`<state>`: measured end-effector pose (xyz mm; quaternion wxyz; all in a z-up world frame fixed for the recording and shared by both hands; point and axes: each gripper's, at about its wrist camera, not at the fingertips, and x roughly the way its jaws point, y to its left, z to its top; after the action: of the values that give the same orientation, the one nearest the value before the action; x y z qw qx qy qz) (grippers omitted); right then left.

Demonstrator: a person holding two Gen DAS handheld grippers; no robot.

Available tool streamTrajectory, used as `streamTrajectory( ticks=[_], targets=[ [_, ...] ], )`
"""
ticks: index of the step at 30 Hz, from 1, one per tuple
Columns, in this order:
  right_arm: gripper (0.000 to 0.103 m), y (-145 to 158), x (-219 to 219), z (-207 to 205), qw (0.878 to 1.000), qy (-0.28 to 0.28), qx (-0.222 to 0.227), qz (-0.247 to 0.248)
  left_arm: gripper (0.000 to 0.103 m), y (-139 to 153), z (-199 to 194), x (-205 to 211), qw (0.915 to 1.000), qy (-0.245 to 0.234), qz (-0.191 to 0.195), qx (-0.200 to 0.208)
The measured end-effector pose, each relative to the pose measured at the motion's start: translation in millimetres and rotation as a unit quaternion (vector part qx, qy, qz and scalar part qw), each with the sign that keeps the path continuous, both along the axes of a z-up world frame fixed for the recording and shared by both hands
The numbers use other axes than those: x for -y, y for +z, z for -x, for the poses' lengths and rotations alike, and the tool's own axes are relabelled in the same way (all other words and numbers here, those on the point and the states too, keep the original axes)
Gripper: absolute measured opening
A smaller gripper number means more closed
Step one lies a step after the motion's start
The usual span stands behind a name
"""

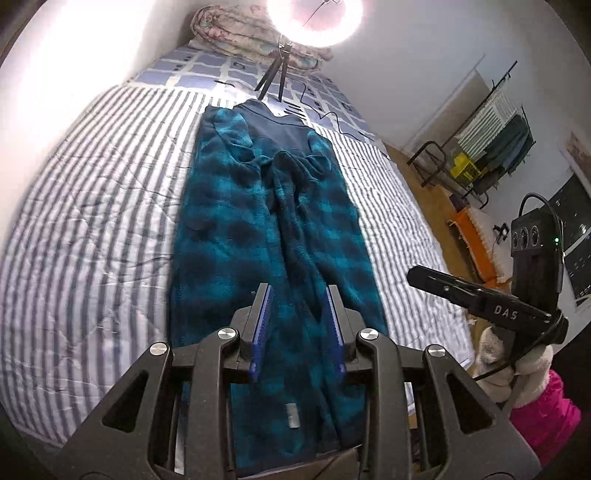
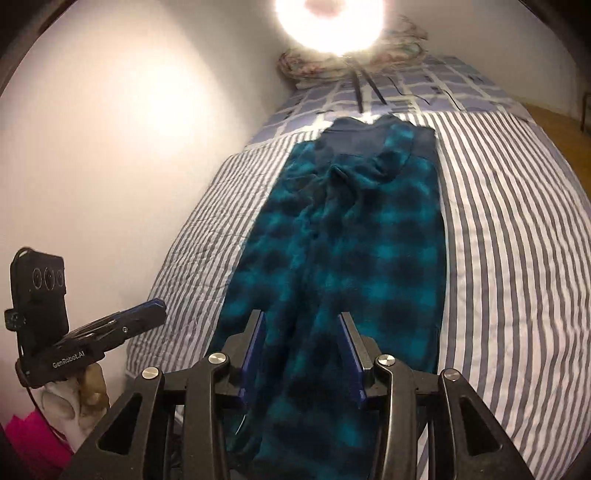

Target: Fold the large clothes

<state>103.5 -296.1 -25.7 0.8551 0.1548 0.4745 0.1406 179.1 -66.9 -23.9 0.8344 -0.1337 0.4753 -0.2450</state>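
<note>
A teal and dark plaid fleece garment (image 1: 258, 229) lies lengthwise on the striped bed, sleeves folded in over its middle, navy collar at the far end. It also shows in the right wrist view (image 2: 351, 251). My left gripper (image 1: 298, 291) is open and empty, hovering above the garment's near end. My right gripper (image 2: 302, 317) is open and empty above the same near end. In the left wrist view the right gripper (image 1: 417, 275) shows off the bed's right edge. In the right wrist view the left gripper (image 2: 159, 304) shows at the left.
The striped quilt (image 1: 92, 221) covers the bed, with a blue checked sheet (image 1: 207, 70) and a folded blanket (image 1: 236, 29) at the head. A ring light on a small tripod (image 1: 277, 74) stands there. A wall runs along the left. A drying rack (image 1: 491, 136) stands on the floor at right.
</note>
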Motion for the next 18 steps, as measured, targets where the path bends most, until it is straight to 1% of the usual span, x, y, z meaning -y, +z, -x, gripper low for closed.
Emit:
streamTrajectory(
  ticks=[3,6,7,10,12,14,15,18],
  targets=[
    [0.044,12,4,-28,0.999,0.010,0.016,0.029,0.028,2,-2,8,1.0000,0.001,-0.006,0.007],
    [0.048,23,12,-67,0.999,0.019,0.027,0.024,0.028,4,-4,18,0.9997,-0.006,-0.021,0.014],
    [0.052,25,12,-83,0.999,0.026,0.031,0.021,0.028,3,-6,20,0.9997,-0.006,-0.021,0.009],
    [0.054,26,11,-128,0.999,0.032,0.042,0.012,0.028,1,-10,20,0.9999,0.000,-0.005,-0.012],
    [0.054,18,6,-161,0.998,0.041,0.039,-0.002,0.028,1,-11,18,0.9997,0.003,0.002,-0.024],
    [0.054,4,-2,-193,0.998,0.046,0.029,-0.009,0.028,-2,-9,17,0.9995,0.007,-0.008,-0.031],
    [0.054,-8,-8,-214,0.999,0.041,0.024,-0.008,0.028,-3,-8,16,0.9993,0.009,-0.010,-0.035],
    [0.054,-41,-20,-259,0.999,0.031,0.003,-0.018,0.028,-11,-7,8,0.9979,0.016,0.005,-0.063]
  ],
)
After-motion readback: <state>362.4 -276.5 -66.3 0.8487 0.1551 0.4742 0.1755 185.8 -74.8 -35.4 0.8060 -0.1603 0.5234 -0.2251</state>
